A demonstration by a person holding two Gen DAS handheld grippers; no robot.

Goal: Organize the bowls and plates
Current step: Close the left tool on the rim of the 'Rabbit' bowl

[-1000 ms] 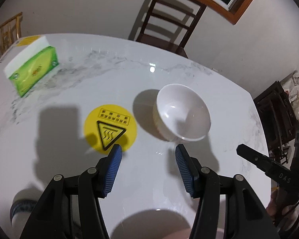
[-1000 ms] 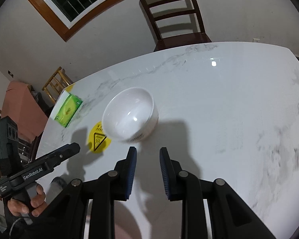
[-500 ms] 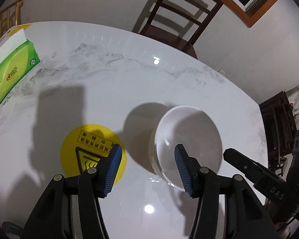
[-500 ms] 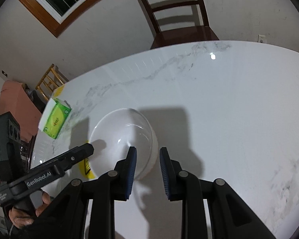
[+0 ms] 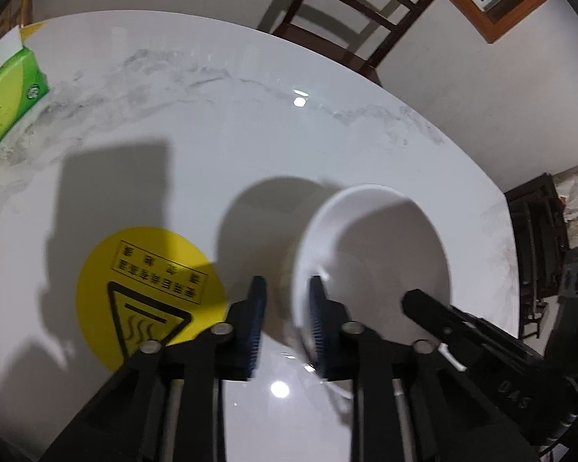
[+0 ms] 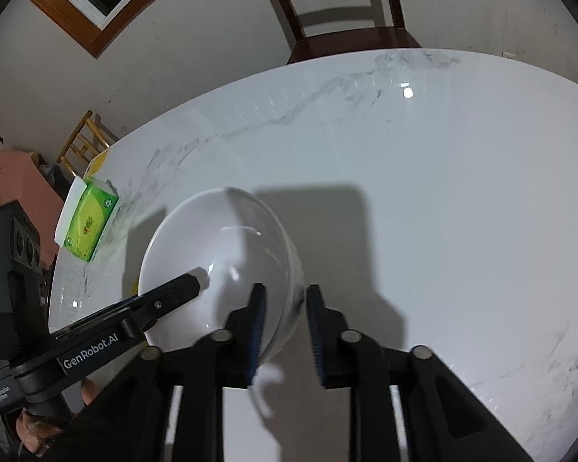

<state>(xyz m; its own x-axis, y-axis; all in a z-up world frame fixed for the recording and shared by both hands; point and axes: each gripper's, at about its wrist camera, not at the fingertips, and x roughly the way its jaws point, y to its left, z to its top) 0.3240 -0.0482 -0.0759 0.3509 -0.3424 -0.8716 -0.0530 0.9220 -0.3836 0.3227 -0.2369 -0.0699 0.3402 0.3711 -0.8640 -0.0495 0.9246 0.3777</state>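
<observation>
My left gripper (image 5: 285, 319) was closing its fingers astride the left rim of the white ceramic bowl (image 5: 381, 254), low and right of centre on the white marble tabletop (image 5: 212, 134). My right gripper (image 6: 285, 327) was closing on the opposite rim.

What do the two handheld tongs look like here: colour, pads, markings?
Both are matte black plastic. The left tongs and right tongs have ribbed blue pads and silver pivot screws. White "GenRobot.AI" lettering marks the left one's side; the right one's side shows "DAS".
</observation>
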